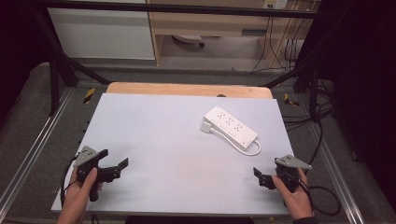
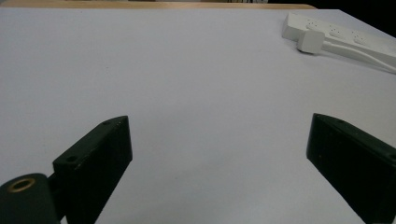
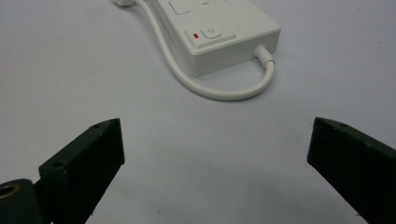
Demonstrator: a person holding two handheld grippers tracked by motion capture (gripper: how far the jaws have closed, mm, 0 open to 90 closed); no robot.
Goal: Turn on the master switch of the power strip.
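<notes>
A white power strip (image 1: 229, 127) lies at an angle on the right half of the white table top (image 1: 159, 140), its white cable (image 1: 253, 150) looped back along its side to a white plug (image 1: 207, 126) at its far end. My left gripper (image 1: 113, 159) sits low at the front left, held by a hand, open and holding nothing. My right gripper (image 1: 261, 177) sits at the front right, just short of the strip, also open. In the right gripper view the strip's switch end (image 3: 219, 35) and cable loop (image 3: 229, 93) lie ahead of the wide-apart jaws. The left gripper view has the strip (image 2: 348, 39) far off at the upper right.
A wooden table edge (image 1: 187, 88) runs along the back of the white top. Black frame bars (image 1: 56, 79) stand around the table, and cables (image 1: 327, 196) trail on the floor at the right. Cupboards (image 1: 102, 32) stand behind.
</notes>
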